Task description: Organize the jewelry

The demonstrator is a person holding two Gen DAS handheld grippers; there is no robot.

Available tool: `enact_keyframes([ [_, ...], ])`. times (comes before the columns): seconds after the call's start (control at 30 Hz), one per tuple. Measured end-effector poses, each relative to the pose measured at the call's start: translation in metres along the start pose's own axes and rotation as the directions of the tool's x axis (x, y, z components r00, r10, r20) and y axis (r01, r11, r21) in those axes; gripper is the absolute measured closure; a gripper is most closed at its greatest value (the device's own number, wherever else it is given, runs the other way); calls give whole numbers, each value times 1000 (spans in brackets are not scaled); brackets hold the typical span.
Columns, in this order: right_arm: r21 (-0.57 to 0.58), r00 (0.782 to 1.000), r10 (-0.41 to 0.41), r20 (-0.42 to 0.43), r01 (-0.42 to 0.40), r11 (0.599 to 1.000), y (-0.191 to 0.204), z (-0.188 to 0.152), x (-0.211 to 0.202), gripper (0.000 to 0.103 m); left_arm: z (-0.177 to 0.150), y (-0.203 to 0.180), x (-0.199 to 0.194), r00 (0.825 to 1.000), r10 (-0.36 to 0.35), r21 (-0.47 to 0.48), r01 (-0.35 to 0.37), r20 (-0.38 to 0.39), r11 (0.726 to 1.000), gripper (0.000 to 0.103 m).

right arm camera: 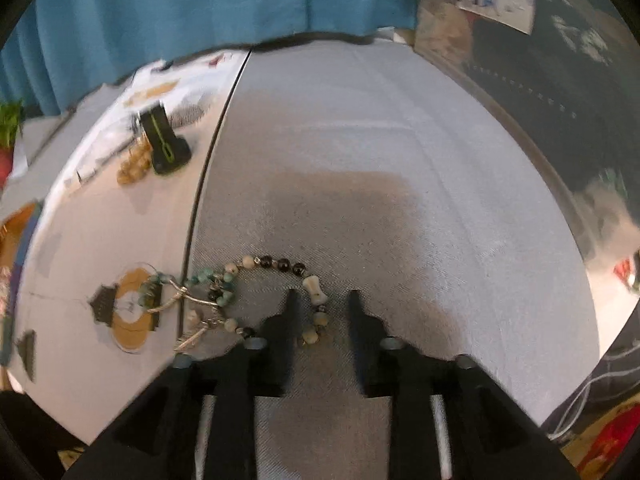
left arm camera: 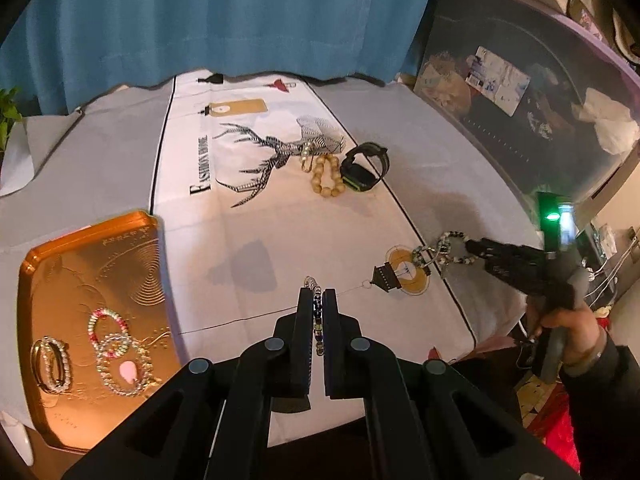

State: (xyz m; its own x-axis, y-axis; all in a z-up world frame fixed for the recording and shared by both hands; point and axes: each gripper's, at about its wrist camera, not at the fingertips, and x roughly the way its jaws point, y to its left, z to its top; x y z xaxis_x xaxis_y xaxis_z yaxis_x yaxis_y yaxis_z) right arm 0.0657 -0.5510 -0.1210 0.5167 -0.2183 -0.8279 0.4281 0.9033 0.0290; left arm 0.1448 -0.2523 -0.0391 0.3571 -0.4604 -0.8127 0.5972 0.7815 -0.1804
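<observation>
My left gripper (left arm camera: 319, 294) is shut on a dark beaded bracelet (left arm camera: 317, 316), held above the cloth, right of the orange tray (left arm camera: 48, 268). The tray holds several bracelets (left arm camera: 120, 356) and bangles (left arm camera: 51, 364). My right gripper (right arm camera: 320, 296) is open, its fingers down at the cloth on either side of a strand of a black, white and turquoise beaded bracelet (right arm camera: 256, 264); it also shows in the left wrist view (left arm camera: 474, 245) at that bracelet (left arm camera: 448, 248). A wooden bead bracelet (left arm camera: 326, 176) and a black watch (left arm camera: 362, 168) lie farther back.
The table is covered with a white printed cloth (left arm camera: 248, 216). A blue curtain (left arm camera: 220, 16) hangs behind. A large clear storage bin (left arm camera: 532, 112) stands at the right. A small gold earring (left arm camera: 306, 158) lies by the wooden beads.
</observation>
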Motion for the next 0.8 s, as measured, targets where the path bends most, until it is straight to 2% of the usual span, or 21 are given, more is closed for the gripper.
enact_keyframes([
  [0.07, 18, 997, 58, 51, -59, 998, 4, -2, -13, 60, 0, 2, 7, 1000, 2, -6, -2, -10, 1000, 101],
  [0.13, -7, 986, 155, 61, -155, 988, 16, -4, -18, 60, 1, 4, 15, 1000, 5, -8, -5, -20, 1000, 101],
  [0.17, -22, 978, 202, 45, -201, 979, 24, -6, -18, 60, 2, 4, 17, 1000, 6, -9, -6, -23, 1000, 101],
  [0.3, -14, 958, 285, -28, -285, 958, 55, -12, 0, 60, 4, 9, 26, 999, 6, -16, -6, -34, 1000, 101],
  [0.5, 19, 978, 208, 10, -208, 978, 74, -3, 14, 55, 7, 25, 44, 999, -3, -54, 1, -35, 999, 101],
  [0.63, -13, 990, 138, 38, -137, 990, 84, 3, 23, 52, 7, 37, 61, 1000, -2, -85, 0, -30, 996, 101],
  [0.8, -14, 995, 66, 76, -65, 998, 93, 4, 25, 51, -6, 50, 84, 996, -2, -114, -9, -95, 993, 98],
])
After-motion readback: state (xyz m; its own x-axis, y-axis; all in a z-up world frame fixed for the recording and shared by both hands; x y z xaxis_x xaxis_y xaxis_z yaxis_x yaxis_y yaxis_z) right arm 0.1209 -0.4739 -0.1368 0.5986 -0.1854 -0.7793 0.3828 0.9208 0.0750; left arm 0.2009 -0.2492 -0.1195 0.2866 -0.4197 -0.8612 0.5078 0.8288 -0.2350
